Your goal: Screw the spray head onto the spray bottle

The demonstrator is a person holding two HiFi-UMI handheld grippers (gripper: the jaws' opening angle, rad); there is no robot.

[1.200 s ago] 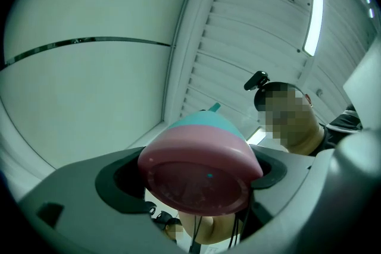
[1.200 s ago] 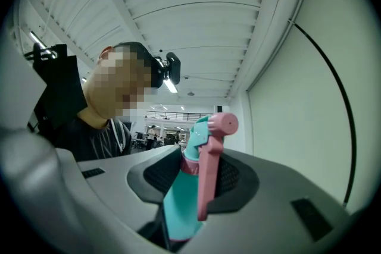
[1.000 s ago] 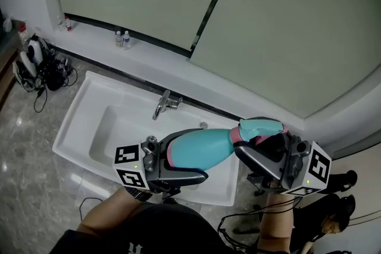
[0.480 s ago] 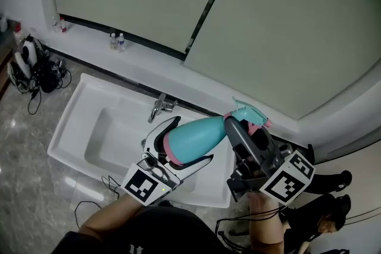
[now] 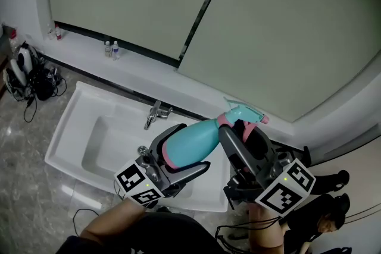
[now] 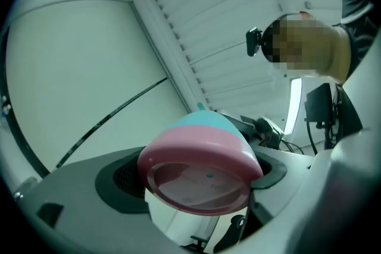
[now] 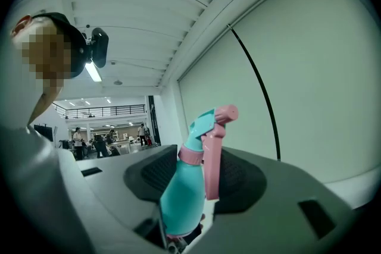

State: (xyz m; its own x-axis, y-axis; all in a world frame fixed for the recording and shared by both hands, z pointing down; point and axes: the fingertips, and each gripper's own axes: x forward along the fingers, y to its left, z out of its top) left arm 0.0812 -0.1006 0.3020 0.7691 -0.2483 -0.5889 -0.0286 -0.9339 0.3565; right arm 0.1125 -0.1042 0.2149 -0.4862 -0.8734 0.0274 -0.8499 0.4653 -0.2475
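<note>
A teal spray bottle (image 5: 193, 140) with a pink base lies slanted above the sink, its teal and pink spray head (image 5: 241, 113) pointing up and to the right. My left gripper (image 5: 194, 146) is shut on the bottle's lower body; the left gripper view shows the round pink base (image 6: 199, 178) between both pads. My right gripper (image 5: 238, 131) sits at the neck. There the pink collar and trigger (image 7: 212, 163) fill the gap between its pads. Those jaws have just been opening slightly, with the spray head (image 7: 208, 122) still between them.
A white sink (image 5: 71, 134) with a chrome faucet (image 5: 156, 111) lies below the grippers. Two small bottles (image 5: 111, 49) stand on the window ledge. Cables and gear (image 5: 24, 77) are piled on the floor at the far left. Cables trail by the person's feet at lower right.
Both grippers rolled, their marker cubes swinging lower. The bottle tipped from almost level to slanting up to the right, and the spray head climbed up past the right jaws.
</note>
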